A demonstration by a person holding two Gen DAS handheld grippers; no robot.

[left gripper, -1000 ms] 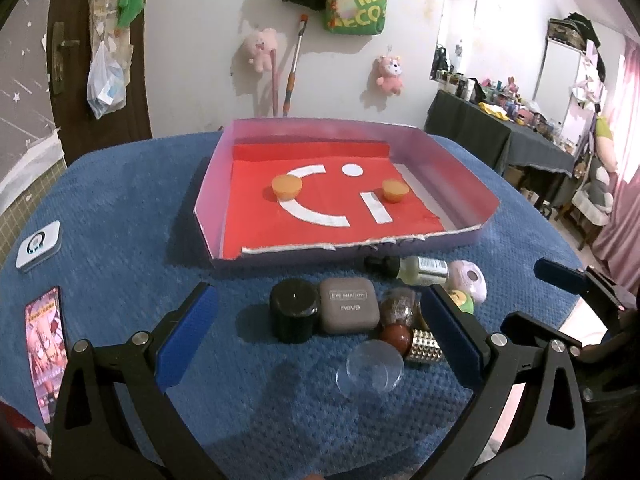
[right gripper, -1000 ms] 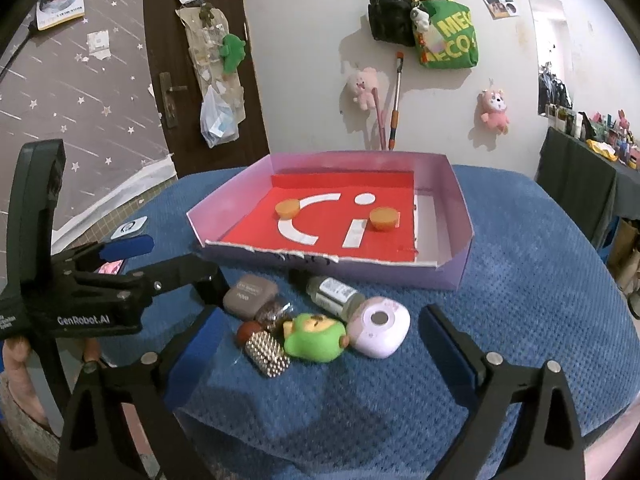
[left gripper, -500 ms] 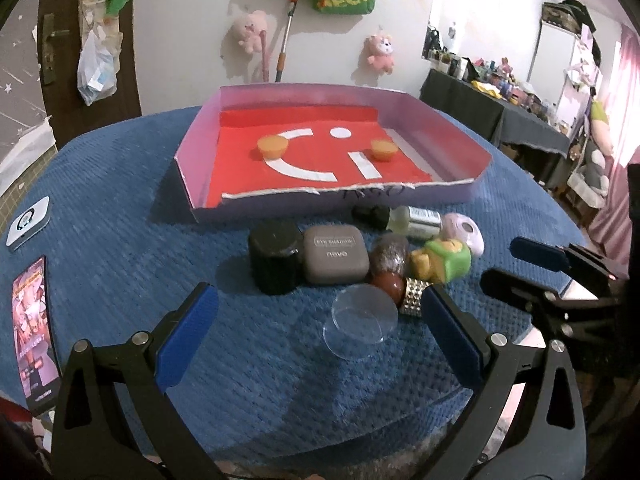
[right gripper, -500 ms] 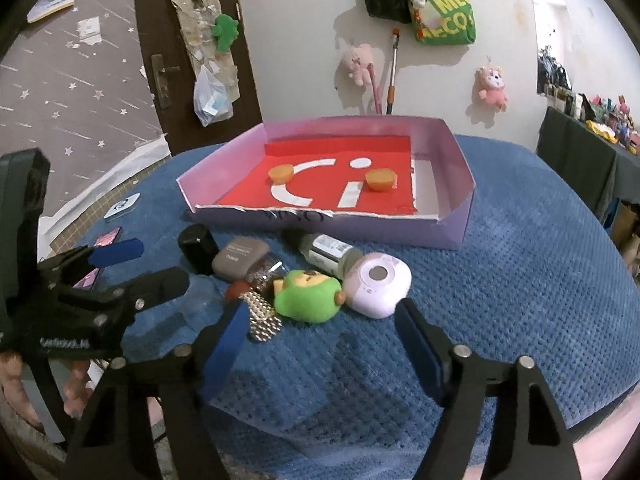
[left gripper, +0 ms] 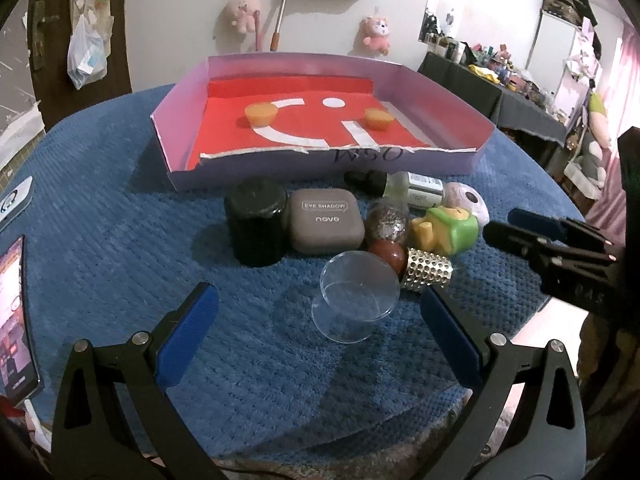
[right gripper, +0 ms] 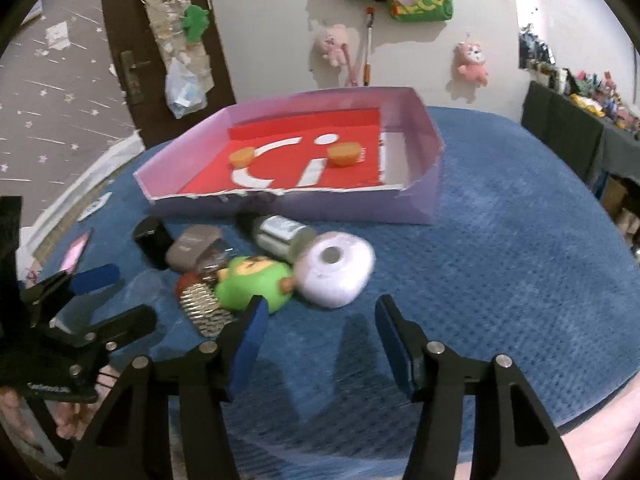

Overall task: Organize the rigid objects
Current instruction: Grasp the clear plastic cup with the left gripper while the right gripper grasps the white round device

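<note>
A pink tray (left gripper: 176, 168) with a red floor holds two orange caps (left gripper: 260, 114). In front of it lies a cluster: a black jar (left gripper: 256, 228), a grey eye-shadow case (left gripper: 326, 226), a clear plastic dome (left gripper: 358, 294), a red ball (left gripper: 388, 256), a studded silver cylinder (left gripper: 428, 274), a green toy (left gripper: 450, 232), a small bottle (left gripper: 412, 190) and a pale pink round case (right gripper: 336, 274). My left gripper (left gripper: 316, 332) is open and empty, just before the dome. My right gripper (right gripper: 320, 332) is open and empty, just before the pink case and the green toy (right gripper: 254, 284).
A blue textured cloth (left gripper: 120, 220) covers the round table. A phone (left gripper: 12, 320) and a small white device (left gripper: 14, 200) lie at the left edge. The right gripper's fingers (left gripper: 540, 236) show at the right of the left wrist view.
Both grippers have moved down and nearer to the cluster. The right gripper's jaws have narrowed and now stand close before the pink case.
</note>
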